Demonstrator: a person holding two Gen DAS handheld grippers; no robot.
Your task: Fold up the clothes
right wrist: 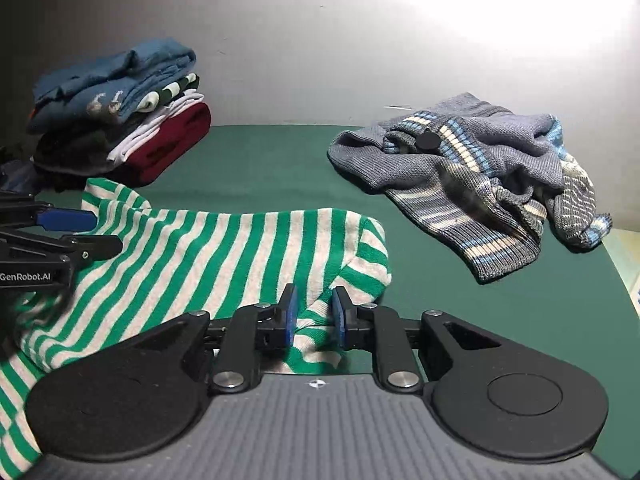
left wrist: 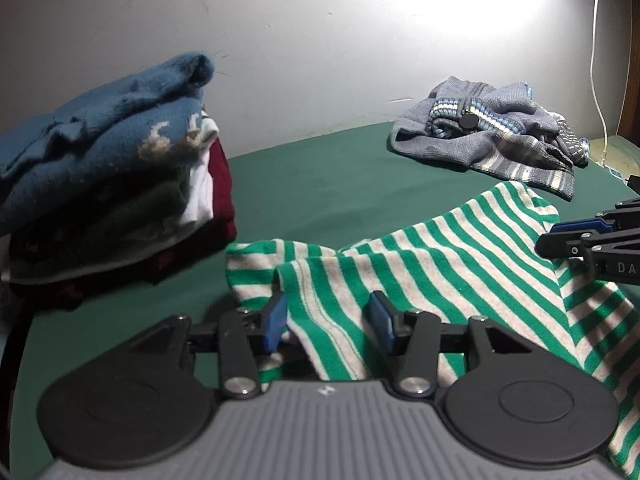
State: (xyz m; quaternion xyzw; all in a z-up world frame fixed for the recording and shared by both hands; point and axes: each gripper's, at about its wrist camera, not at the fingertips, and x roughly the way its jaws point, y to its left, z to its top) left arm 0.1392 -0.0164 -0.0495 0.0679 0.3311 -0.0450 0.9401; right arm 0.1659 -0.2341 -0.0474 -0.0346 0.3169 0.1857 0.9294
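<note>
A green-and-white striped garment (left wrist: 440, 256) lies rumpled on the green table cover (left wrist: 320, 184); it also shows in the right wrist view (right wrist: 208, 252). My left gripper (left wrist: 328, 320) is open, its blue pads either side of a fold of the striped cloth without pinching it. My right gripper (right wrist: 314, 312) stands with its pads a small way apart around another fold of the same garment, seemingly not clamped. Each gripper shows at the edge of the other's view: the right gripper (left wrist: 560, 236) and the left gripper (right wrist: 96, 232).
A stack of folded clothes (left wrist: 104, 176) with a blue sweater on top stands at the back left, also in the right wrist view (right wrist: 120, 116). A crumpled grey-blue knit sweater (left wrist: 496, 132) lies at the back right (right wrist: 480, 172). A white wall and a hanging cable (left wrist: 596, 80) are behind.
</note>
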